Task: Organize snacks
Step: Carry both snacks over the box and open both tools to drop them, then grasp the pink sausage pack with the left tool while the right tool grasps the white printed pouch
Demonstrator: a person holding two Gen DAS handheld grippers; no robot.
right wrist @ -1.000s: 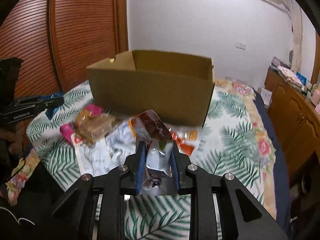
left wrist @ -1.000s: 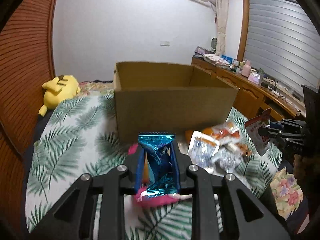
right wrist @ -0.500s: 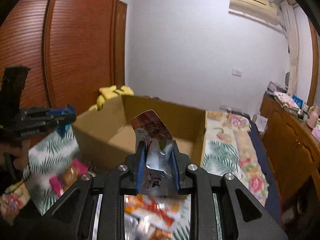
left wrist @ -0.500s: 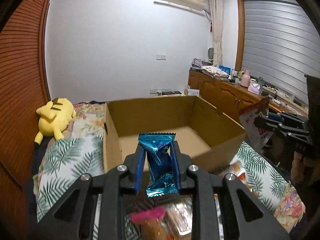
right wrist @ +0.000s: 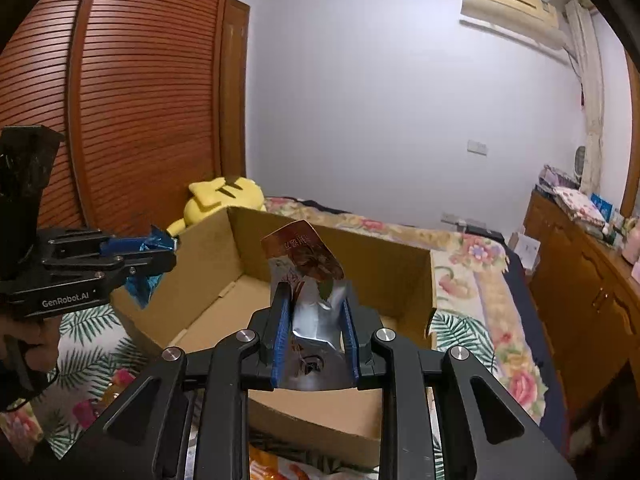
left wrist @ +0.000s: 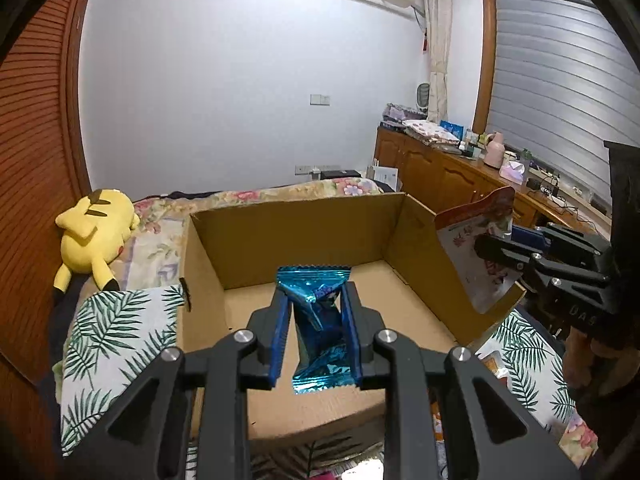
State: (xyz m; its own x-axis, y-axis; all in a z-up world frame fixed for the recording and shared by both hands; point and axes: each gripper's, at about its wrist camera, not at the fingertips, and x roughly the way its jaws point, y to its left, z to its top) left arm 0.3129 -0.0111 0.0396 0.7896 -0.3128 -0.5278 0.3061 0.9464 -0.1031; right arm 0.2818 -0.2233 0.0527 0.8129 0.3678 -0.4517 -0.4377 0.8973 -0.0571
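Note:
An open cardboard box (left wrist: 304, 240) (right wrist: 392, 272) stands on the bed, and I see nothing on the part of its floor that shows. My left gripper (left wrist: 314, 316) (right wrist: 160, 258) is shut on a shiny blue snack packet (left wrist: 318, 332) (right wrist: 150, 244), held over the box's near left part. My right gripper (right wrist: 314, 312) (left wrist: 490, 246) is shut on a silver pouch with a red-brown top (right wrist: 308, 272) (left wrist: 478, 248), held over the box's right wall. Loose snacks (right wrist: 276, 466) lie on the bedspread just before the box, mostly hidden by the grippers.
A yellow plush toy (left wrist: 94, 236) (right wrist: 218, 196) lies on the bed behind the box's left side. A wooden cabinet (left wrist: 448, 176) with clutter runs along the right wall. A slatted wooden wardrobe (right wrist: 132, 92) stands on the left. The palm-print bedspread (left wrist: 116, 344) surrounds the box.
Both grippers have risen and moved forward with their packets, from over the snack pile before the box to above the box's open top. The box's inside has come into view.

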